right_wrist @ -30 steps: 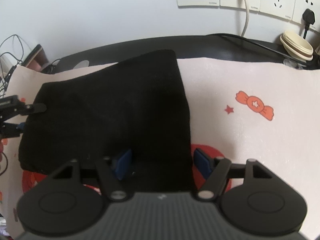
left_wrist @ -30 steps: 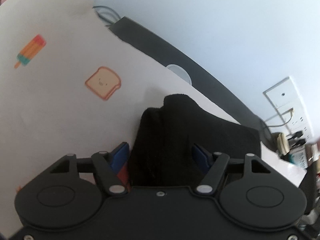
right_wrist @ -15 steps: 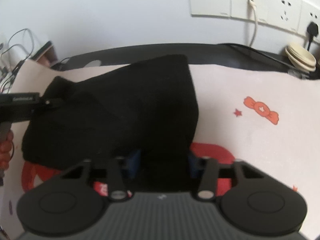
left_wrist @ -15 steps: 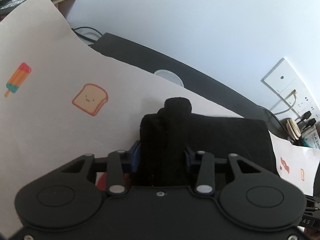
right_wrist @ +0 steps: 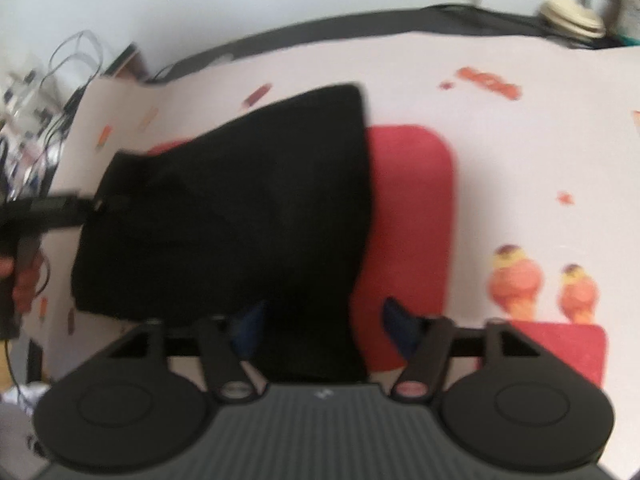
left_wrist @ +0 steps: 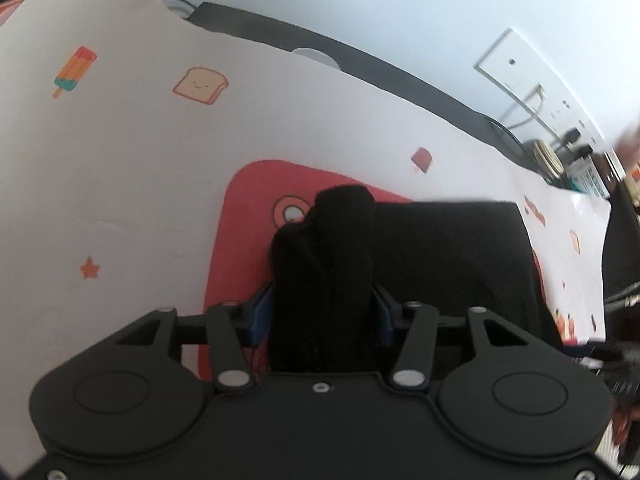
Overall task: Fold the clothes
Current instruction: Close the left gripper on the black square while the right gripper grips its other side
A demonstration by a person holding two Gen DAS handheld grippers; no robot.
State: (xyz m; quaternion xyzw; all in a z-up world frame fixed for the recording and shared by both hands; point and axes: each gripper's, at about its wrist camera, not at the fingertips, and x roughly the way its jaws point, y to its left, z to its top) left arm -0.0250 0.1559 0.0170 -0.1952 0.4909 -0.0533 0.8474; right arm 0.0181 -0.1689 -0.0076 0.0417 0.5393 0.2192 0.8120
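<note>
the black garment [left_wrist: 440, 264] lies on the printed mat [left_wrist: 120, 200] that covers the dark counter [left_wrist: 400, 76], partly over the mat's big red patch [left_wrist: 248, 216]. its near edge is cut off behind both tool bodies, so what kind of garment it is cannot be made out.

the left tool [left_wrist: 322, 314] has a bunched ridge of the garment between its blue pads [left_wrist: 260, 316]. its jaws have just been opening, yet both pads meet the cloth at its sides, and the fold stands up from the garment's flat part, so it has hold of that bunch. in the right wrist view the same tool [right_wrist: 94, 204] shows only as a dark blurred bar at the garment's far left corner, with fingers of a hand [right_wrist: 24, 284] below it at the edge of the picture.

the right tool [right_wrist: 324, 320] straddles the garment's near right corner. its jaws have just been opening and stand wide: the right pad [right_wrist: 400, 328] is clear of the cloth, over the red patch, while the left pad is half hidden at the garment's edge. this view is smeared, so small prints on the mat beside the garment are hard to read.
</note>
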